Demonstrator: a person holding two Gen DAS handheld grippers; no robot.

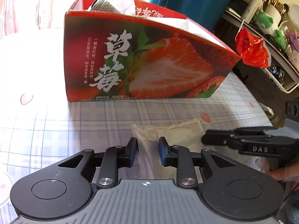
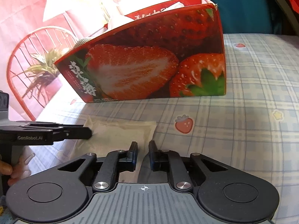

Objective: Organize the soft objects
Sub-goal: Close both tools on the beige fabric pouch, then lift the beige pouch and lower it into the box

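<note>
Closest in, both hand-held grippers are down at the pale soft pouch [image 1: 173, 132], which lies flat on the plaid, strawberry-print cloth [image 2: 243, 112] covering the bench. The left hand-held gripper [image 1: 147, 149] has its jaws standing a bit apart, with the pouch's clear plastic edge running between them; the blue pads [image 1: 164, 152] don't look pressed onto it, so I'd call it released. The right hand-held gripper [image 2: 143, 154] is nearly clenched, just a narrow slot between its fingers, with the pouch's near edge right at that slot (can't honestly tell if it's pinching the plastic or just sitting over it). From each wrist view the other gripper pokes in from the side, touching or almost touching the pouch's end.

Behind the pouch, a little way off, stands the open red strawberry box [image 1: 149, 63] with white and grey soft stuff [image 1: 115, 1] sticking out the top. Further back, a red plastic bag [image 1: 250, 50] hangs beside a cluttered shelf [image 1: 271, 28].
</note>
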